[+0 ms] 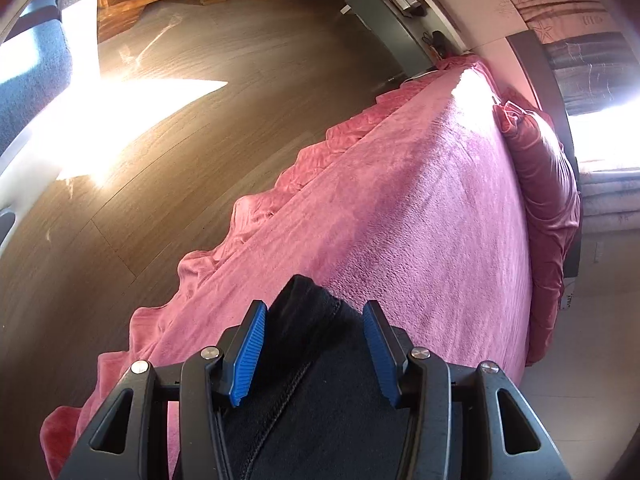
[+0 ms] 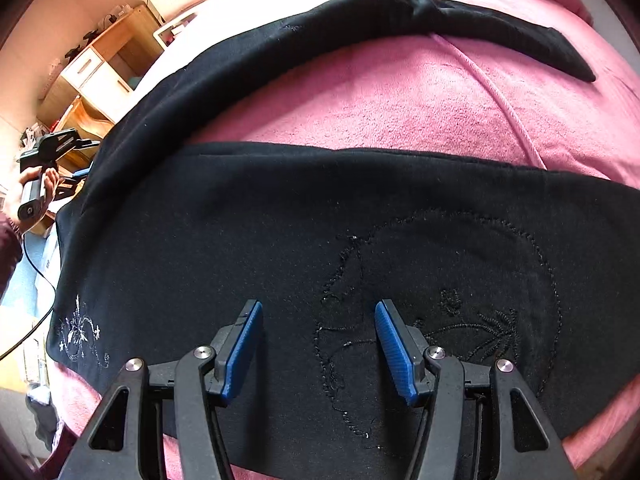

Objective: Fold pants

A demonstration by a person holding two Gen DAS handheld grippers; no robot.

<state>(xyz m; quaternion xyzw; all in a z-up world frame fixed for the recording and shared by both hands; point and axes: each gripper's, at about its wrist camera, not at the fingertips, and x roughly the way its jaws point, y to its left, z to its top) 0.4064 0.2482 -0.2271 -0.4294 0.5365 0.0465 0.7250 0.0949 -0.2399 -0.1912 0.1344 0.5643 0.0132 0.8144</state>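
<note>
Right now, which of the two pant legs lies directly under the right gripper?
The near leg, the one with the embroidered stitching; the right gripper hovers open above it. The other leg lies farther away across the pink blanket.

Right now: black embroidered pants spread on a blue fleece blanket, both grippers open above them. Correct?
Not quite: the fleece blanket is pink, not blue, as the right wrist view shows. The black embroidered pants do lie spread on it, with the left gripper and right gripper open above them.
</note>
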